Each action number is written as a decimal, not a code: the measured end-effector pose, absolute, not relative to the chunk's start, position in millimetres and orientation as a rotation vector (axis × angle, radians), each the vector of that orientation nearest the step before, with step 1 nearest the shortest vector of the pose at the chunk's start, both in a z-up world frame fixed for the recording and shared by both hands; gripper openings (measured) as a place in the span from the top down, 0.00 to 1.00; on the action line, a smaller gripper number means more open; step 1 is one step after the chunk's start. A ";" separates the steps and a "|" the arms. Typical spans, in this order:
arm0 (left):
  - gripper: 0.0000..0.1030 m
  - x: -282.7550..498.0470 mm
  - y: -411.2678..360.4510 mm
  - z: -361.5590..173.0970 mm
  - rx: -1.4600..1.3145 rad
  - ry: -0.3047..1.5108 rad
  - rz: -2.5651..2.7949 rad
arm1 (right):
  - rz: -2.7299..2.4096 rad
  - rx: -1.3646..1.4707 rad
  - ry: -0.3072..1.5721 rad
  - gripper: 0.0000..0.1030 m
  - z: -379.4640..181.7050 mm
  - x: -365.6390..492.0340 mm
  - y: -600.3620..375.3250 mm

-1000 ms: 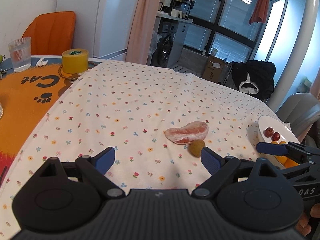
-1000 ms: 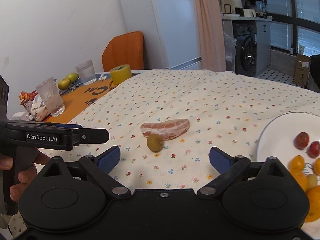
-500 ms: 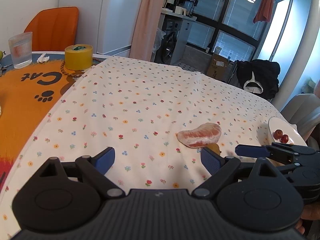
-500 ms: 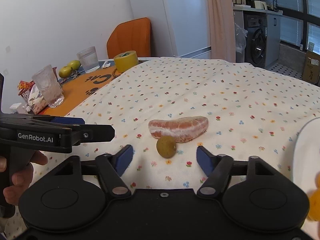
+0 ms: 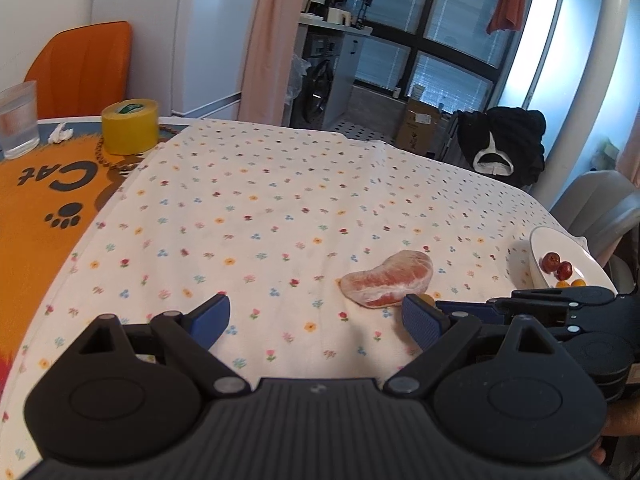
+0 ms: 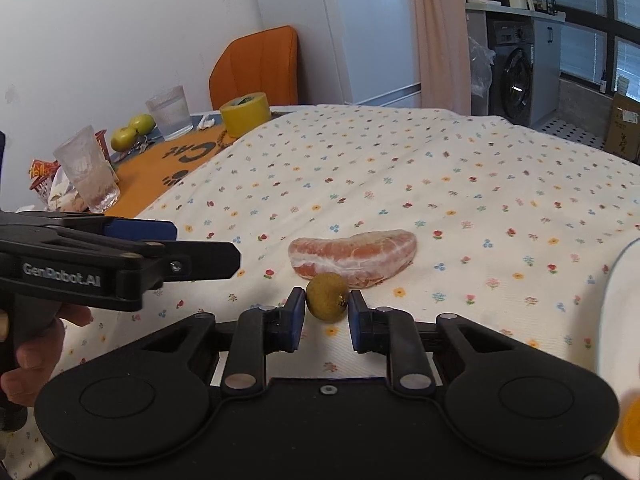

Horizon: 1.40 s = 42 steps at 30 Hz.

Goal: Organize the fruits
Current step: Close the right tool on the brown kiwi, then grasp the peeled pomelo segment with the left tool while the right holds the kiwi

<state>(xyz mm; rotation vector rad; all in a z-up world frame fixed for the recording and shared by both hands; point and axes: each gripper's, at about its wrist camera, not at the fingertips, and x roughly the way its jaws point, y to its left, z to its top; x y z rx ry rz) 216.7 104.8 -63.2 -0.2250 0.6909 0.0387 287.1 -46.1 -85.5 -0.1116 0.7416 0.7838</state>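
A small round brown fruit (image 6: 326, 298) lies on the flowered tablecloth (image 6: 400, 168), touching the near side of a peeled pink citrus segment (image 6: 352, 254). My right gripper (image 6: 326, 312) is shut on the brown fruit, one blue pad at each side. The left wrist view shows the segment (image 5: 388, 284), the right gripper (image 5: 560, 308) low on the right, and only a sliver of the brown fruit (image 5: 428, 299). My left gripper (image 5: 316, 314) hangs open over bare cloth, left of the segment. A white plate (image 5: 560, 240) with red and orange fruits stands at the right.
A yellow tape roll (image 5: 130, 126), water glasses (image 6: 88, 168) and two green apples (image 6: 132, 132) stand on the orange cat mat (image 5: 36, 208) at the far left. An orange chair (image 6: 256, 64) is behind them. The plate's rim (image 6: 616, 304) is close at my right.
My right gripper moved forward and left to the brown fruit and its fingers came together on it. My left gripper drifted slightly left and stayed open.
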 end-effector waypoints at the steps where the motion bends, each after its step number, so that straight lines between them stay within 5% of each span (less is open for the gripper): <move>1: 0.11 218.6 102.9 -63.4 -0.222 0.691 0.033 | 0.780 -0.112 0.738 0.79 -84.2 287.2 -48.4; 42: 0.32 295.6 40.9 -87.6 -0.072 0.747 -0.098 | 0.639 -0.017 0.667 0.79 -66.9 291.4 -129.3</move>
